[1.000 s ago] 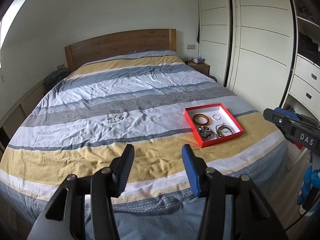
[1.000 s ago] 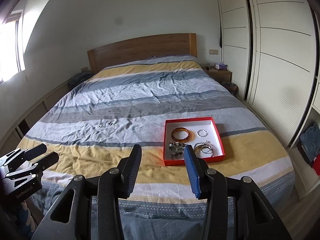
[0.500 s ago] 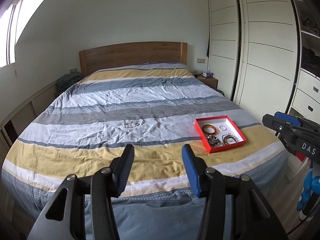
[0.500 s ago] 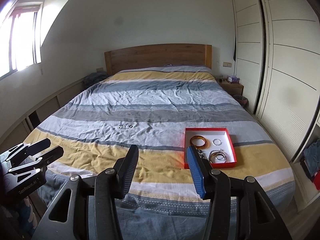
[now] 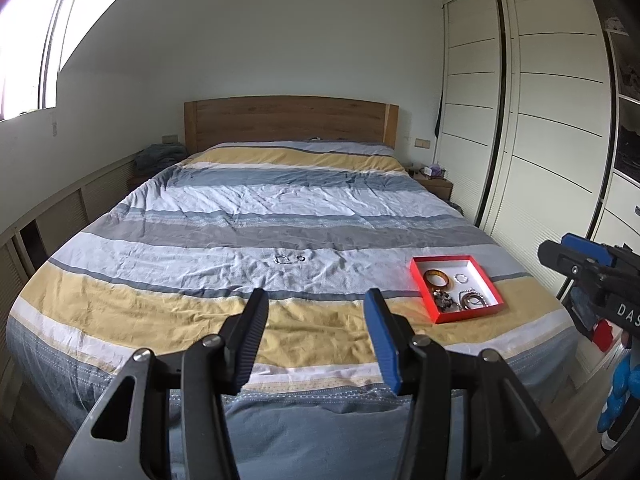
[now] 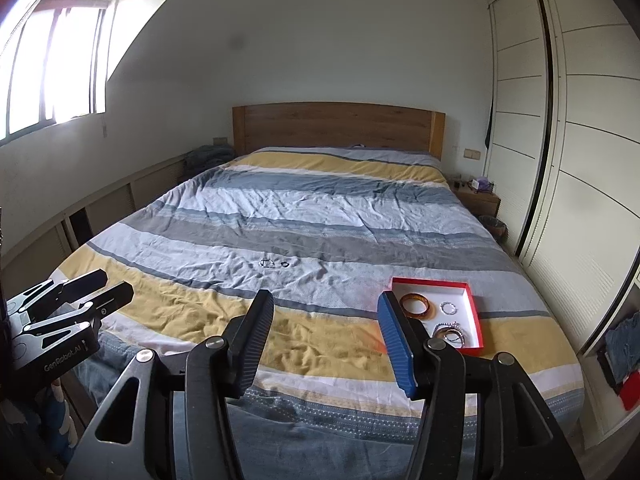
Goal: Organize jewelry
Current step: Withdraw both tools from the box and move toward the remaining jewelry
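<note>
A red tray (image 5: 421,286) with a white floor lies on the striped bed at the right; it also shows in the right wrist view (image 6: 475,309). In it lie an amber bangle (image 5: 437,278), a small bead ring (image 5: 461,278) and several bracelets (image 5: 472,300). A small bracelet (image 5: 282,259) and a dark ring (image 5: 301,258) lie loose mid-bed, and show in the right wrist view as bracelet (image 6: 267,263) and ring (image 6: 285,264). My left gripper (image 5: 316,312) and right gripper (image 6: 326,316) are open, empty and held off the foot of the bed.
The bed (image 5: 248,216) has a wooden headboard (image 5: 288,120). A white wardrobe (image 5: 552,128) runs along the right wall, with a nightstand (image 5: 434,184) beside the bed. Low cabinets (image 6: 100,216) line the left wall under a window.
Both grippers have pulled back and up from the bed, so the bed and tray look smaller and farther. Both stay open and empty. The jewelry has not moved.
</note>
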The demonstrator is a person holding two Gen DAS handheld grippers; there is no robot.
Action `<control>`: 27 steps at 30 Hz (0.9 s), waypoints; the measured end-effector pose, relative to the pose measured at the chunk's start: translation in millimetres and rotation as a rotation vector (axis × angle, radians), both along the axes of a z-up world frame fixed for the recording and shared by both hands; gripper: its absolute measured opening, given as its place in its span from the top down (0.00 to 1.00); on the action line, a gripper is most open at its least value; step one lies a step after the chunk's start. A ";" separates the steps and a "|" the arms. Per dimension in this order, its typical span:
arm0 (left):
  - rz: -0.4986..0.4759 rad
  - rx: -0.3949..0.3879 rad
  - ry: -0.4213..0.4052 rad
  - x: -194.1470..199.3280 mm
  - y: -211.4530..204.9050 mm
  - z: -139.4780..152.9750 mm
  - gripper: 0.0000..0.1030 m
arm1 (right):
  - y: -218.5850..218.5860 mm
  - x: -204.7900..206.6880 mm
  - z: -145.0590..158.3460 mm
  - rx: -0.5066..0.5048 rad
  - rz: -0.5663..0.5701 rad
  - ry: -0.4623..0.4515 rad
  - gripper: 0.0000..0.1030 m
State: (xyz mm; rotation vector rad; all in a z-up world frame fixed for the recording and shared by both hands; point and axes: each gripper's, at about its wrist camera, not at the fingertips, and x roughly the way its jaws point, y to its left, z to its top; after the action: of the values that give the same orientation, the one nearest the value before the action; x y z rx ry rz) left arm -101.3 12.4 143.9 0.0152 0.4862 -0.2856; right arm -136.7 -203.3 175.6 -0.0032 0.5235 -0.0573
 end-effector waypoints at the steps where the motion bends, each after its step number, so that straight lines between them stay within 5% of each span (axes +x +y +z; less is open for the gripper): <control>1: 0.005 -0.003 0.002 0.4 2.0 -0.8 0.54 | 1.1 1.0 -0.8 0.000 0.001 0.004 0.47; 11: 0.054 -0.021 0.029 27.6 21.9 -15.7 0.54 | 8.9 29.9 -13.0 0.008 0.018 0.050 0.45; 27: 0.130 -0.008 0.234 121.3 48.5 -98.8 0.54 | -4.5 122.5 -81.1 0.090 0.040 0.175 0.45</control>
State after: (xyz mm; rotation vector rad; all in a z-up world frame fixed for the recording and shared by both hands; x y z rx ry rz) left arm 20.1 60.9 45.1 -0.0578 0.7150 -0.1615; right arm -14.2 -207.8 94.5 0.0698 0.7007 0.0056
